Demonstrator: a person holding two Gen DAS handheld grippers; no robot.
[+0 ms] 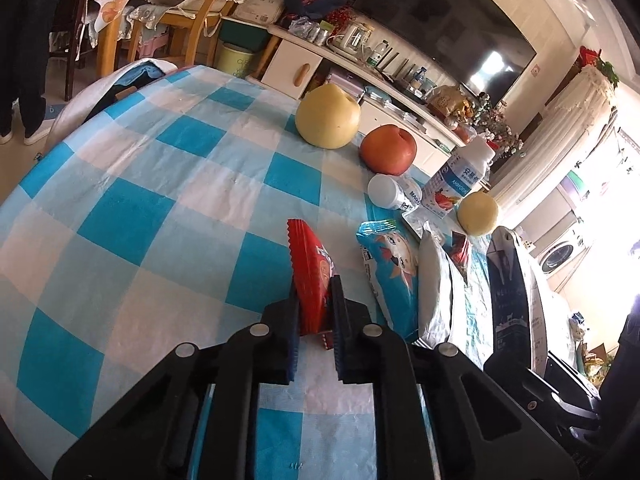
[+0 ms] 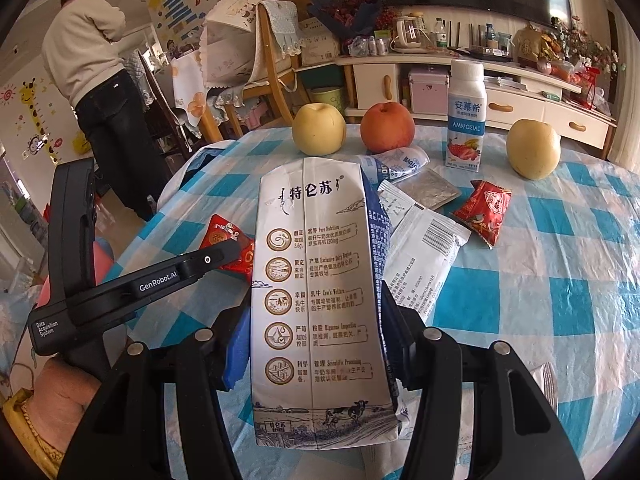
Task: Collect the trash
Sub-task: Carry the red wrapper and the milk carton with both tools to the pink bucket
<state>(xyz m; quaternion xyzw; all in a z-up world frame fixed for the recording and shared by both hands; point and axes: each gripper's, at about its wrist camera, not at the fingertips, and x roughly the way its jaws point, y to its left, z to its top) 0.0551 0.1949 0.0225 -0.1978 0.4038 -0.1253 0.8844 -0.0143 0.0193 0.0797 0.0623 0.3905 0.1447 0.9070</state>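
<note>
Two views show a round worktop (image 1: pixel 160 200) under a blue-and-white checked cloth.

From the left wrist, the left gripper (image 1: pixel 316 320) has its jaws pinched tight on a red snack wrapper (image 1: pixel 310 276), which stands on edge between the pads. Just to its right lie a blue cartoon packet (image 1: pixel 390 276) and a silver pouch (image 1: pixel 434 284), side by side. Beyond them a small white bottle (image 1: pixel 390 192) lies on its side, and a yogurt bottle (image 1: pixel 456 184) stands with its cap on. A yellow pear (image 1: pixel 328 116), a red apple (image 1: pixel 388 148) and a smaller pear (image 1: pixel 478 208) sit toward the far rim. The whole left half of the cloth is bare up to its curved edge, which drops off to the floor.

From the right wrist, the right gripper (image 2: pixel 316 340) grips a flattened white milk carton (image 2: pixel 316 300) by its sides, jaws partly apart around it; whether anything is inside cannot be told. Behind the carton lie a white barcode packet (image 2: pixel 424 244), a grey sachet (image 2: pixel 430 194) and a second red wrapper (image 2: pixel 482 212). The right side of the worktop is bare cloth out to the rim. At left a hand (image 2: pixel 60 392) carries the other tool.
</note>
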